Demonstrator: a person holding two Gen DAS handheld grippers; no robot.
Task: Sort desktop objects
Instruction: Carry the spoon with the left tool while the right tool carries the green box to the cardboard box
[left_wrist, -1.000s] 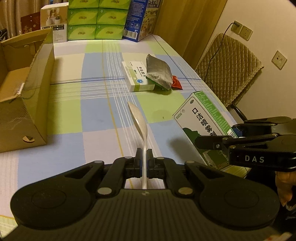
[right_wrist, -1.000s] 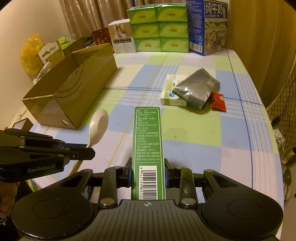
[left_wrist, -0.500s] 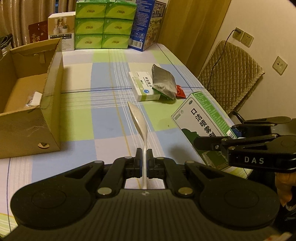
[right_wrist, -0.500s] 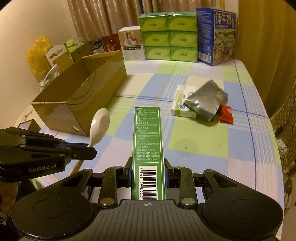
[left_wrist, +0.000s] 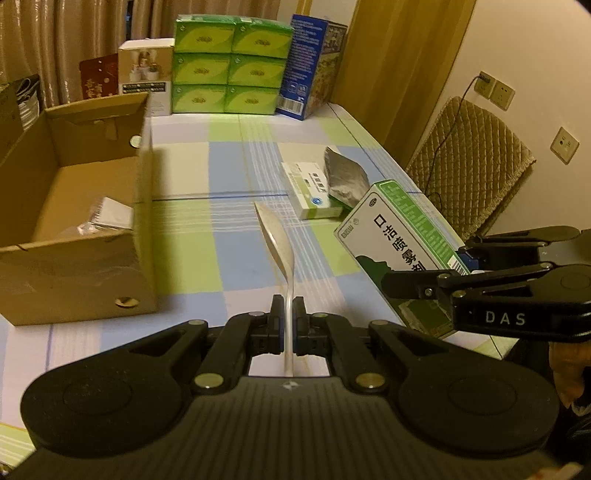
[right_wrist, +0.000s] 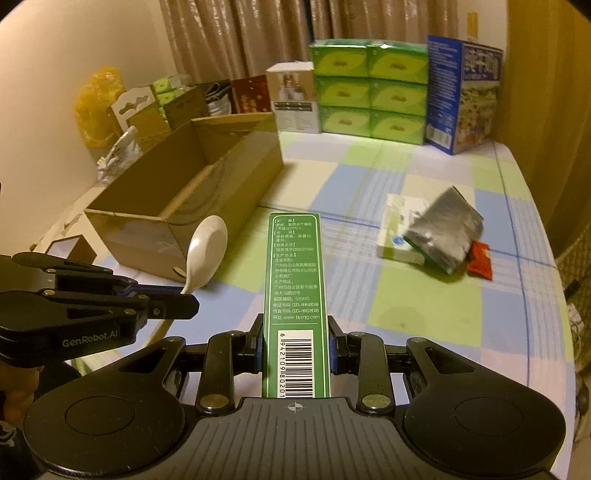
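My left gripper (left_wrist: 288, 317) is shut on the handle of a white spoon (left_wrist: 275, 236), held above the checked tablecloth; the spoon (right_wrist: 207, 251) also shows at the left of the right wrist view. My right gripper (right_wrist: 295, 345) is shut on a green medicine box (right_wrist: 295, 280) that points forward; in the left wrist view that box (left_wrist: 399, 243) hangs at the right. An open cardboard box (left_wrist: 74, 206) stands left of both grippers, with a white item (left_wrist: 107, 216) inside. A white-green box (right_wrist: 397, 229), a grey foil pouch (right_wrist: 441, 230) and a red packet (right_wrist: 480, 260) lie further out.
Stacked green tissue packs (right_wrist: 369, 90), a blue milk carton (right_wrist: 463, 96) and a white carton (right_wrist: 293, 98) line the far edge of the table. Bags and small boxes (right_wrist: 147, 110) sit beyond the cardboard box. A quilted chair (left_wrist: 469, 166) stands at the right by the wall.
Both grippers have risen and pulled back with their loads, so the cardboard box's inside and the far stacks show more. The grips on the spoon and green box are unchanged.
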